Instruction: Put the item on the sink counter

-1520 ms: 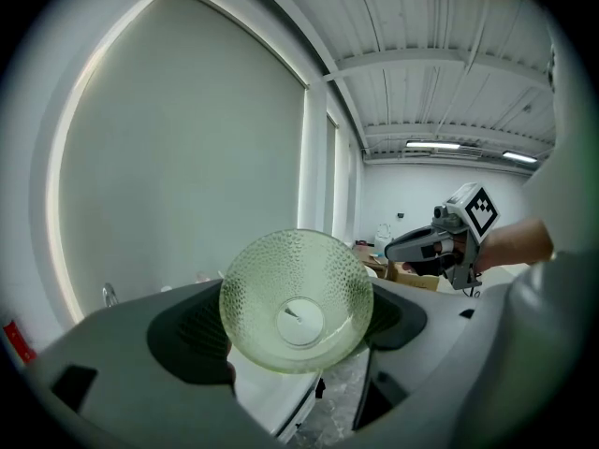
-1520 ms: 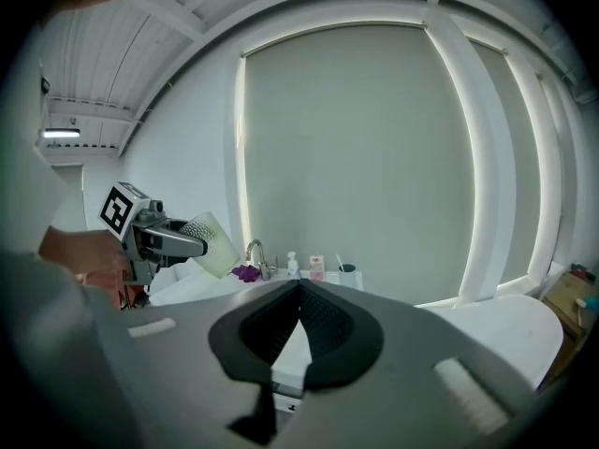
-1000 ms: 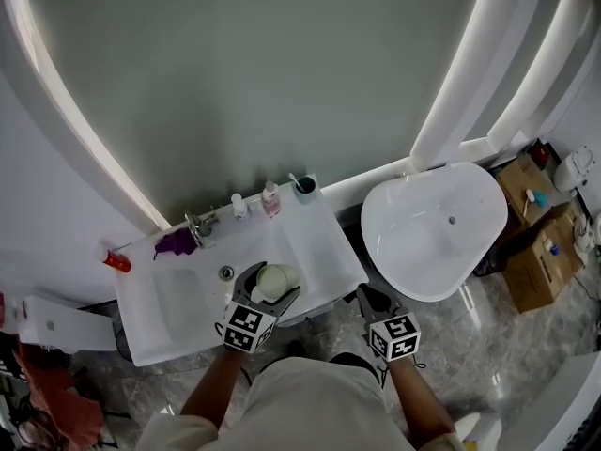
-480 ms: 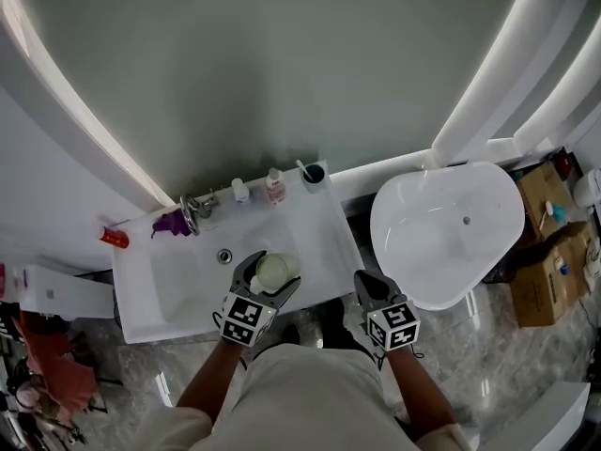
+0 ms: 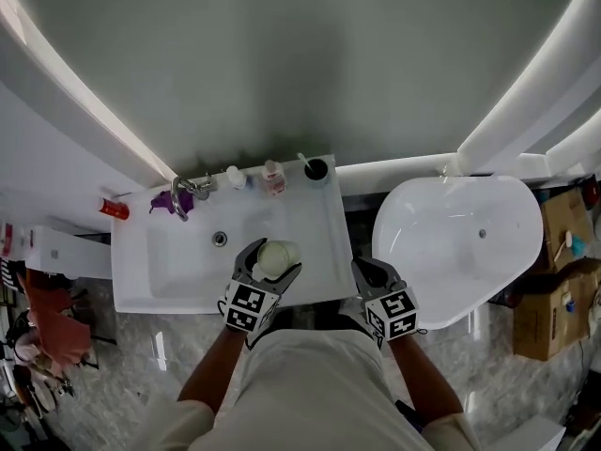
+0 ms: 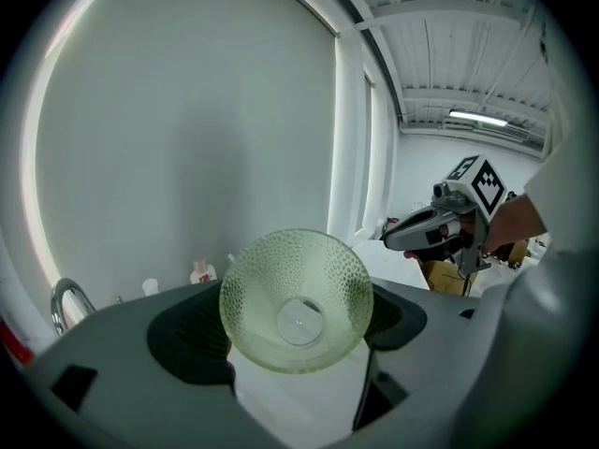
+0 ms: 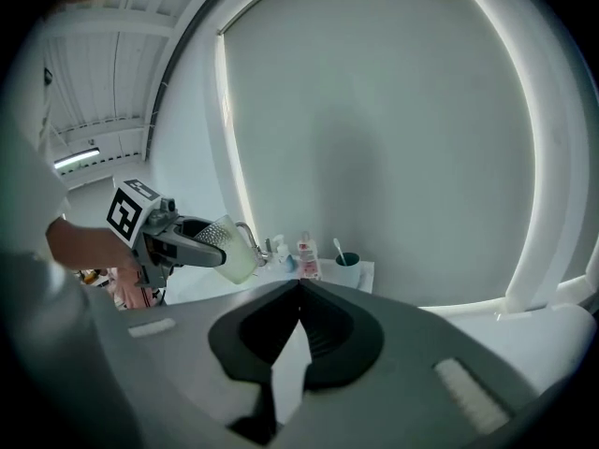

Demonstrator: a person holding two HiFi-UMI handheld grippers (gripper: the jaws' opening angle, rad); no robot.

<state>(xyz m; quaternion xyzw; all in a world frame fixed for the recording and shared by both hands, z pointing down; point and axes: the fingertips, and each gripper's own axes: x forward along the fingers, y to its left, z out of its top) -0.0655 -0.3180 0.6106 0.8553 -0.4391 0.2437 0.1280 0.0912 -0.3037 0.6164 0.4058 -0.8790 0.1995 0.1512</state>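
Left tongs grip the green cup, tilted in the air over the bench beside the basin. Right tongs are pinched together, empty. Lowering and release are likely left.

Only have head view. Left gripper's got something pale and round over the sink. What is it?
Observer: A pale green dimpled glass cup, base towards the camera, clamped in the left gripper.
Operator: Set down yet?
Observer: No. The right gripper view shows it held in the air, tipped on its side.
Operator: Right gripper carrying anything?
Observer: No. The right gripper has its jaws together with nothing between them.
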